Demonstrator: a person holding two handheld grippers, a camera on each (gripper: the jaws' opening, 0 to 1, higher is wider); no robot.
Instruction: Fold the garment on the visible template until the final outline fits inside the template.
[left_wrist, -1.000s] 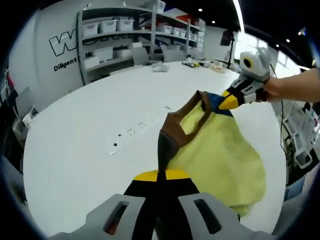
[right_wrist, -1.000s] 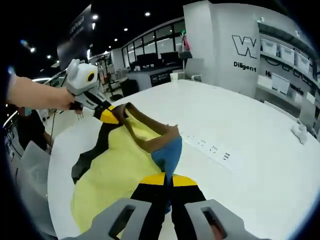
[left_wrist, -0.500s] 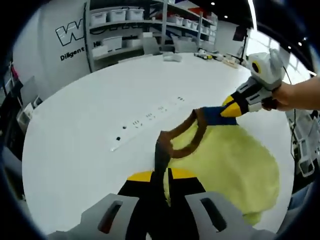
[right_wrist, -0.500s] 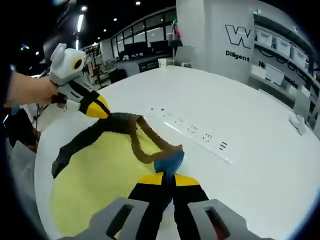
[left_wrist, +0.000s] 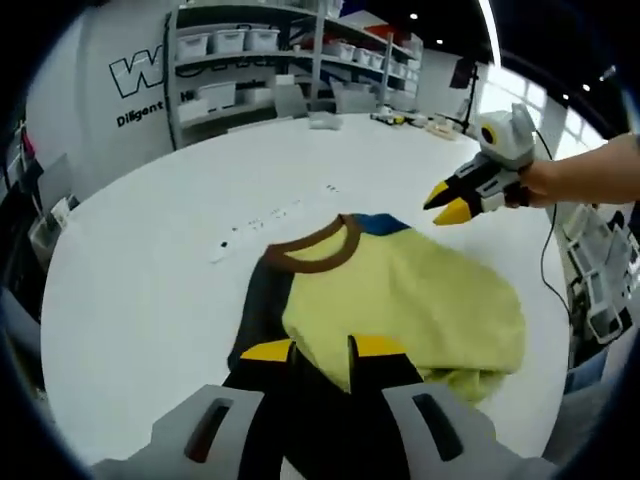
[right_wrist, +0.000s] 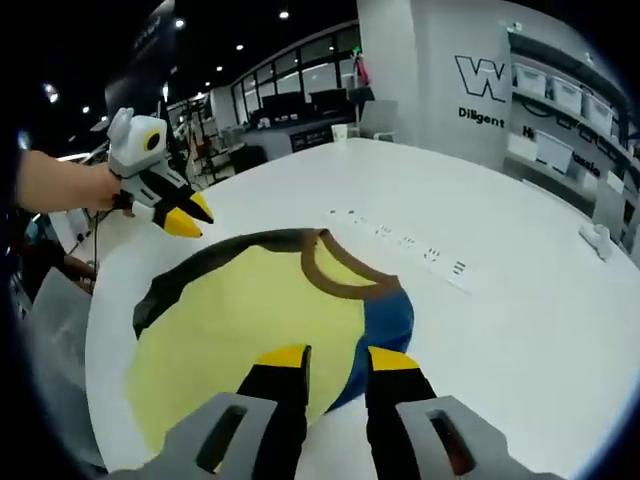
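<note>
Both tongs are let go right now. In the left gripper view the left tongs (left_wrist: 309, 349) sit bottom centre with a clear gap between the yellow tips, nothing pinched, hovering just over the near edge of the T-shirt (left_wrist: 400, 300); same deal in the right gripper view, the right tongs (right_wrist: 327, 357) spread apart at the bottom with the shirt's hem just past the tips.

The person's hand (left_wrist: 560, 180) comes in from the right edge of the left gripper view holding the right tongs, tips pointing down-left toward the collar, held off the cloth, slightly parted; in the right gripper view the other hand (right_wrist: 75, 187) reaches in from the left edge with the left tongs aimed down-right, also clear of the shirt.

The T-shirt lies spread on the white counter (left_wrist: 150, 260); yellow body, brown collar band (right_wrist: 335, 275), one dark sleeve and one blue sleeve (right_wrist: 385, 320); it looks mostly flat, a bit rumpled at the lower right edge in the left gripper view.

Room-wise, lots of bare counter in the upper left of the left gripper view and the whole right half of the right gripper view; the shirt's far side sits close to the counter's rounded edge at the right of the left gripper view.

A line of small printed marks (right_wrist: 405, 240) runs just beyond the collar. The left gripper view gets the shelving with white bins (left_wrist: 240, 60) at the top; the right gripper view gets the dark windowed room behind.
</note>
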